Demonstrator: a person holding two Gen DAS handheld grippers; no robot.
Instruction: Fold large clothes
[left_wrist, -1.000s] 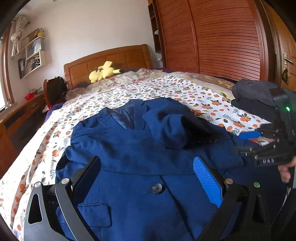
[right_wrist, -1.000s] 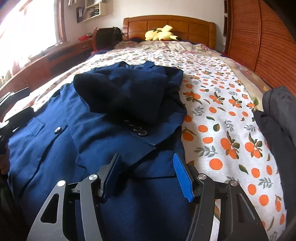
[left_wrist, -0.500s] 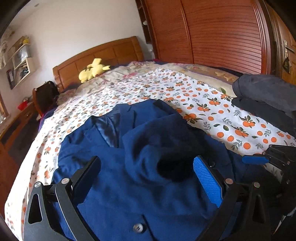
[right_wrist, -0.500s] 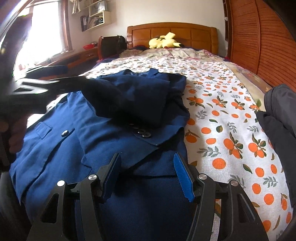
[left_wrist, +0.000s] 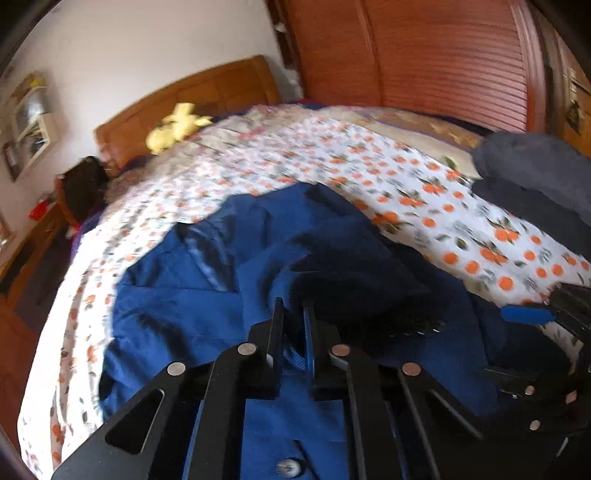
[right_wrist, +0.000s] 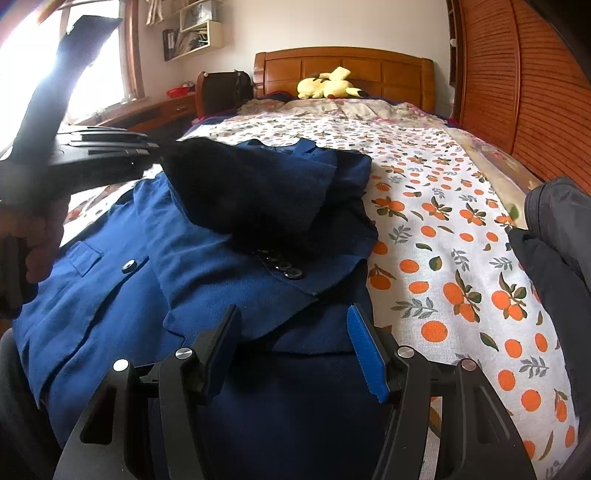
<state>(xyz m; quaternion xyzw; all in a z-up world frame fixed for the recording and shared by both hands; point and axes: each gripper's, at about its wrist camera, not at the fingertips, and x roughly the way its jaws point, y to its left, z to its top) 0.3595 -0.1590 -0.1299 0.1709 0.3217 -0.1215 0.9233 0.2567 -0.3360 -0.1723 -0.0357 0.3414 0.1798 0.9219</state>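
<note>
A blue jacket (right_wrist: 192, 280) lies spread across the near end of the bed (right_wrist: 443, 236), on a white sheet printed with oranges and leaves, its collar toward the wooden headboard (right_wrist: 343, 70). One sleeve (right_wrist: 255, 184) is folded back over the chest, a dark cuff with a row of small buttons (right_wrist: 284, 267) resting on the front panel; a single larger button (right_wrist: 129, 266) shows beside a flap pocket on the jacket's left side. The left hand-held gripper (left_wrist: 293, 314) is closing, its jaws almost together, and a ridge of blue cloth from the folded sleeve stands pinched between the two pads. Seen from the right wrist camera, that same tool comes in from the left edge with the person's hand (right_wrist: 37, 236) wrapped around its grip, its tip meeting the sleeve's dark end. The right hand-held gripper (right_wrist: 291, 350) hangs over the jacket's lower hem with its jaws apart; the cloth lies below and between them, though I cannot tell if the pads touch it. A yellow plush toy (right_wrist: 328, 86) sits against the headboard, and a dark grey garment (right_wrist: 554, 258) is heaped at the bed's right edge, well apart from the jacket. Slatted wooden wardrobe doors (right_wrist: 517, 74) run along the right wall. The left wrist view is blurred.
</note>
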